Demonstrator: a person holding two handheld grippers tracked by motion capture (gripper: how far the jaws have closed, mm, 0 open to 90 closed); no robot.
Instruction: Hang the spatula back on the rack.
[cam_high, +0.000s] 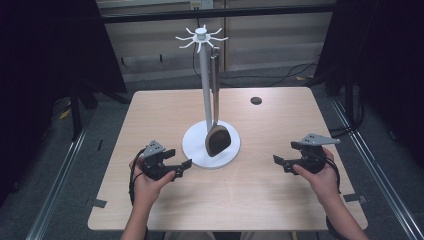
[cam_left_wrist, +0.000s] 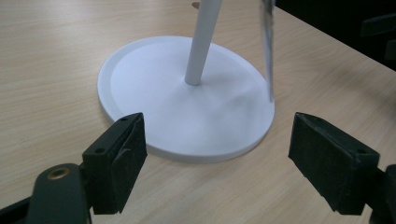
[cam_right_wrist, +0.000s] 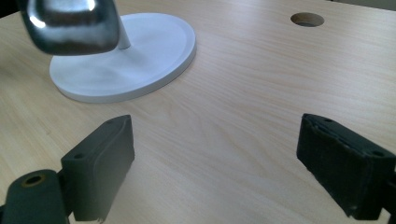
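On the wooden table (cam_high: 150, 120), a metal spatula (cam_high: 217, 135) hangs from the white stand (cam_high: 204, 75); both claws gape wide, empty.

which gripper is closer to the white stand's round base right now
Left. The left gripper sits just beside the round base, at its left edge, jaws open and empty. The right gripper is farther off to the base's right, also open.

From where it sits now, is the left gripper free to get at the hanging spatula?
Probably yes: the left gripper is open beside the stand's base, with nothing between it and the spatula.
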